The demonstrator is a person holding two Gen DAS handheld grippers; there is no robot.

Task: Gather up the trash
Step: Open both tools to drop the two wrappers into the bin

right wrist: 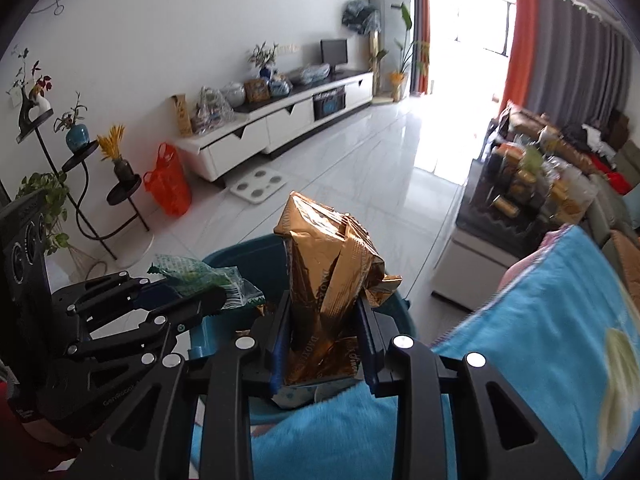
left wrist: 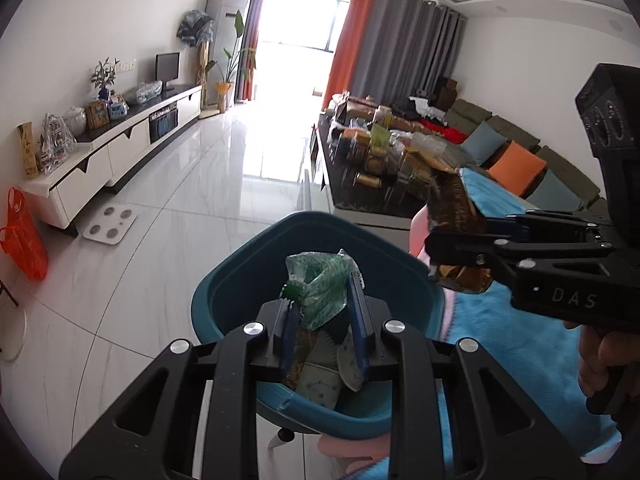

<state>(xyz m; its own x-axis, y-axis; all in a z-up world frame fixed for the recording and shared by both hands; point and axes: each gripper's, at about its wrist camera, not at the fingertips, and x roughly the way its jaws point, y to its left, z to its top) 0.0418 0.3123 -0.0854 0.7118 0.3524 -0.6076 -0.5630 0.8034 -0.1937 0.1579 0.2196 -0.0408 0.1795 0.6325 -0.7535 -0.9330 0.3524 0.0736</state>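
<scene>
We note first the blue blanket [right wrist: 520, 320], spread across the near right of the right wrist view, with the teal bin [left wrist: 248, 276] standing on the tiled floor just beside its edge; the bin already holds several wrappers, and we judge it the collecting point for the trash. Both tools are poised over or at the bin's mouth, which we take as the reason for their raised carriage: each load is positioned for release. The right tool [right wrist: 324, 320] is closed on a crumpled gold wrapper [right wrist: 332, 276], held upright between its fingers, above the bin's near rim. The left tool [left wrist: 324, 312] is closed on a smaller green-printed plastic wrapper [left wrist: 320, 284], held directly over the bin's interior. Legible writing: "DAS" on the right tool's body in the left wrist view; partial lettering, apparently "DAOT…", on the gold wrapper; the green wrapper's print cannot be read.
</scene>
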